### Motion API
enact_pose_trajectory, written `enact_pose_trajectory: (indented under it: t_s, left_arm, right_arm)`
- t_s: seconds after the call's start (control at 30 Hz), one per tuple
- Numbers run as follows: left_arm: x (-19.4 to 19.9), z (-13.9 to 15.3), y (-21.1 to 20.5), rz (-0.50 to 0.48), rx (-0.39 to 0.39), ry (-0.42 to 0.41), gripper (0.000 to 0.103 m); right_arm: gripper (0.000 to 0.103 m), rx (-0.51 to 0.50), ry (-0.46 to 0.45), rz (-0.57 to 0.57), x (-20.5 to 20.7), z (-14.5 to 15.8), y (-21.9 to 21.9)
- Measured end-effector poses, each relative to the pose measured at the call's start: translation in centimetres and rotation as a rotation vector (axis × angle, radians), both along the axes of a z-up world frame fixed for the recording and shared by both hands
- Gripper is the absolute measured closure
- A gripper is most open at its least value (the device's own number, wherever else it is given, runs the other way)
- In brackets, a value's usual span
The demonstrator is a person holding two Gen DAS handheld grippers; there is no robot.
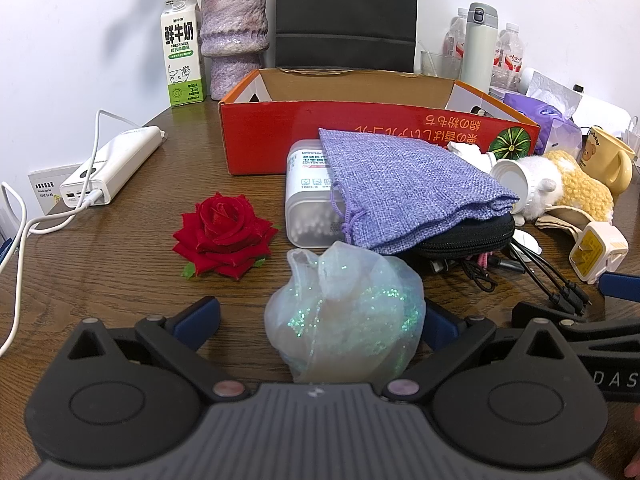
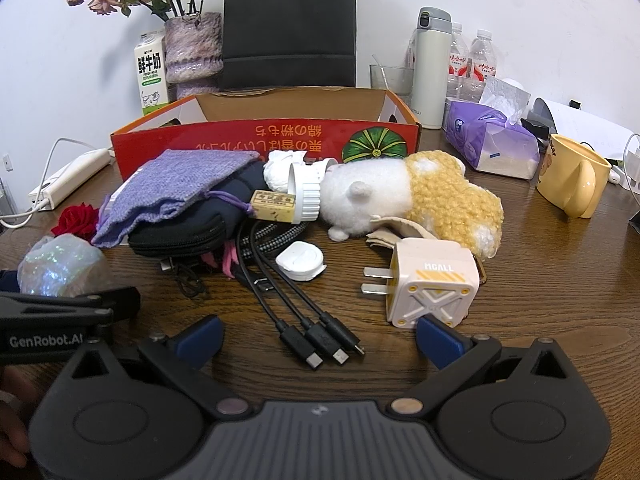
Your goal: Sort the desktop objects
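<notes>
Left tongs (image 1: 320,316) spread wide, holding nothing; shimmering organza pouch (image 1: 344,312) between the blue pads (image 1: 200,314), standing apart from the left one, contact on the right side not clear. Right tongs (image 2: 318,338) also wide and empty; three cable plugs (image 2: 320,340) lying between the pads, pointing toward the camera, long axis running away toward the red box (image 2: 264,140). White charger (image 2: 434,288) just beside the right pad, prongs pointing left. All resting on the wooden surface (image 2: 540,280).
</notes>
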State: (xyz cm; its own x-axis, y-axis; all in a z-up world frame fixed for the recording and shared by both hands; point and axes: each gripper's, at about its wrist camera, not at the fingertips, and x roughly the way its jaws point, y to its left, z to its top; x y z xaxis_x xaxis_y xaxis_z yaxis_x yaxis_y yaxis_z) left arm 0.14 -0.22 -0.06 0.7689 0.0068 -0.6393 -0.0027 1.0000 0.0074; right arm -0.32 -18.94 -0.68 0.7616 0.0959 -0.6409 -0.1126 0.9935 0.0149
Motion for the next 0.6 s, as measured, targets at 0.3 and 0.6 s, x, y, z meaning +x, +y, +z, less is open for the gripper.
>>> enact_pose_trajectory:
  t_s: [0.3, 0.6]
  left_arm:
    - [0.03, -0.01, -0.04, 0.0, 0.0, 0.0, 0.0]
    - [0.06, -0.03, -0.08, 0.001, 0.0, 0.0, 0.0]
  right_arm:
    - [0.0, -0.002, 0.0, 0.001, -0.09, 0.03, 0.1]
    - [0.0, -0.002, 0.0, 0.001, -0.16, 0.05, 0.01]
